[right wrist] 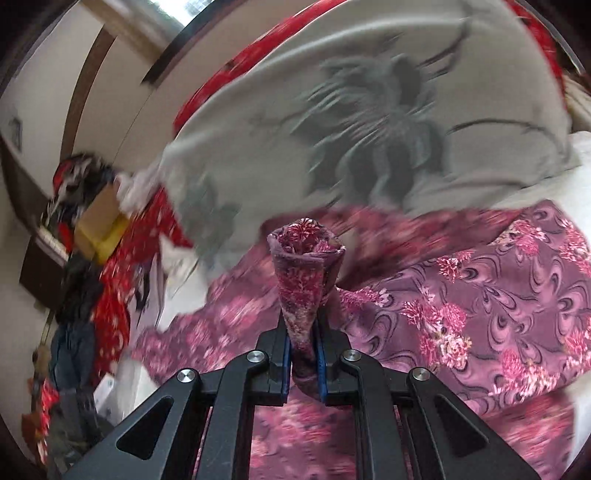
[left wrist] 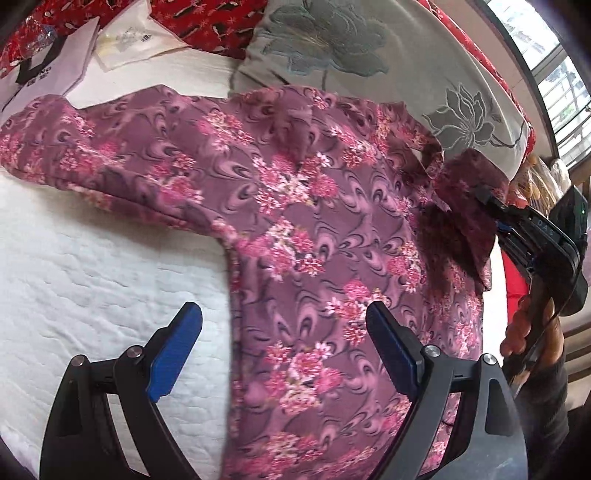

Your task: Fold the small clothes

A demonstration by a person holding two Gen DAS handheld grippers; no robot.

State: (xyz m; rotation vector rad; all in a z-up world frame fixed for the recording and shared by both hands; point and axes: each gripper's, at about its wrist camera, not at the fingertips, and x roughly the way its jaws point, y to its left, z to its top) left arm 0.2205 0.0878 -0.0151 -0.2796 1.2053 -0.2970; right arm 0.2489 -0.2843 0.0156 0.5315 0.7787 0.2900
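Note:
A small purple top with pink flowers (left wrist: pixel 314 206) lies spread on a white quilted bed (left wrist: pixel 92 266), one sleeve stretched out to the left. My left gripper (left wrist: pixel 284 350) hovers open above the top's lower left edge, nothing between its blue pads. In the left wrist view my right gripper (left wrist: pixel 491 206) holds the other sleeve lifted at the right. The right wrist view shows that gripper (right wrist: pixel 303 369) shut on the bunched sleeve cuff (right wrist: pixel 304 280), which stands up between the blue pads, with the top's body (right wrist: pixel 480 302) below; that view is blurred by motion.
A grey pillow with flower embroidery (left wrist: pixel 351 48) lies right behind the top. Red patterned fabric (left wrist: pixel 207 22) and white papers (left wrist: pixel 55 66) sit at the back left. A hand (left wrist: pixel 524 317) grips the right tool. A cluttered pile of boxes and clothes (right wrist: pixel 85 229) stands beside the bed.

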